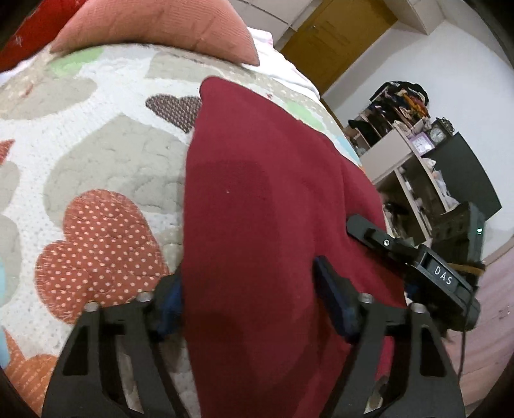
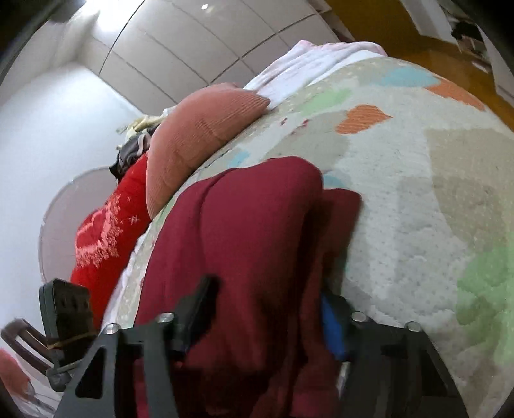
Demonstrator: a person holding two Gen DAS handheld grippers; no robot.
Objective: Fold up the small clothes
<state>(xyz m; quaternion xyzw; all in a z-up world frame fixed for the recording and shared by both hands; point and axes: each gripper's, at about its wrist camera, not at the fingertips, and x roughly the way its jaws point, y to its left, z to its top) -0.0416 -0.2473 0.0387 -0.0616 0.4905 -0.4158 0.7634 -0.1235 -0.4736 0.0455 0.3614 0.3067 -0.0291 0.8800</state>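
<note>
Bed [image 1: 106, 160] covered by heart-patterned quilt. Dark red cloth [image 1: 257, 209] lies spread on it. Pink pillow [image 1: 160, 29] beyond the cloth; red cushion [image 2: 106, 231] beside that pillow.

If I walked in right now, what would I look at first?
First you'd notice the dark red cloth spread on the heart-patterned quilt, running between the fingers of both the left gripper and the right gripper. Behind it, at the head of the bed, lies a salmon pink pillow with a bright red cushion beside it.
</note>
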